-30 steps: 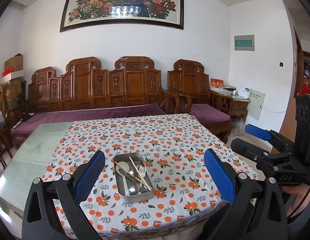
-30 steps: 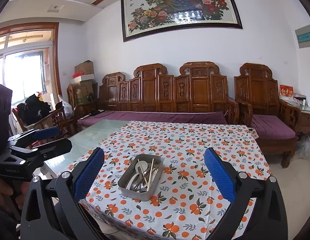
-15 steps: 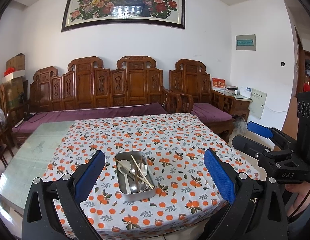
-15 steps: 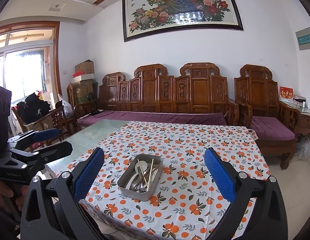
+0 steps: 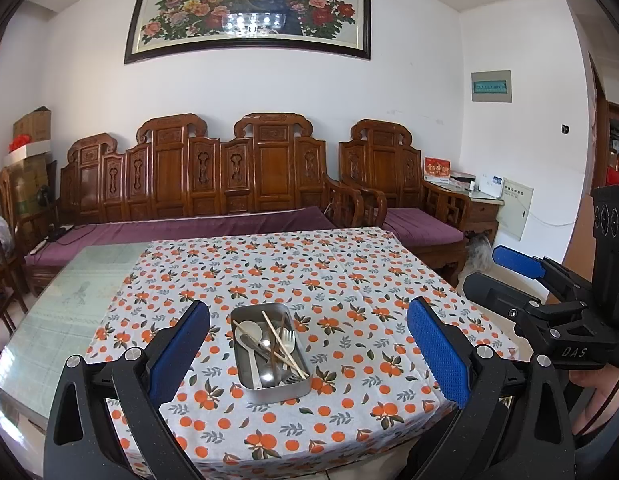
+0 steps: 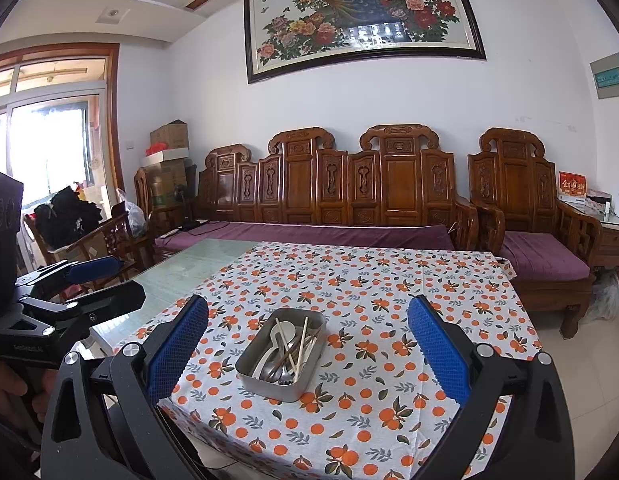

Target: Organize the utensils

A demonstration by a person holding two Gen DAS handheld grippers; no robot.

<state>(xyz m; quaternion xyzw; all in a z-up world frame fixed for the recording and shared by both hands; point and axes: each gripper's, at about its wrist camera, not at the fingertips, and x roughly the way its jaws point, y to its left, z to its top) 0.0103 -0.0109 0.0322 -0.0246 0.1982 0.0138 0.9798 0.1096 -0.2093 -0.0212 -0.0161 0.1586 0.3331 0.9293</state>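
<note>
tray point(image 5: 269, 350) of jumbled spoons, fork and chopsticks point(image 5: 283, 340) slightly farther off than a second ago, mid-table point(image 5: 349, 264). left gripper point(image 5: 307, 354) and right gripper point(image 6: 307, 354) fingers wide, holding nothing. fits either start or finish.

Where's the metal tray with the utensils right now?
The metal tray sits on the orange-print tablecloth near the table's front edge, centred between the open fingers in both wrist views.

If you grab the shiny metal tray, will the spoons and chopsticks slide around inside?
Probably: the utensils lie loose and crisscrossed in the metal tray. Its smooth steel walls look slippery, so it may slip. The tray seems stiff, not bendy.
</note>
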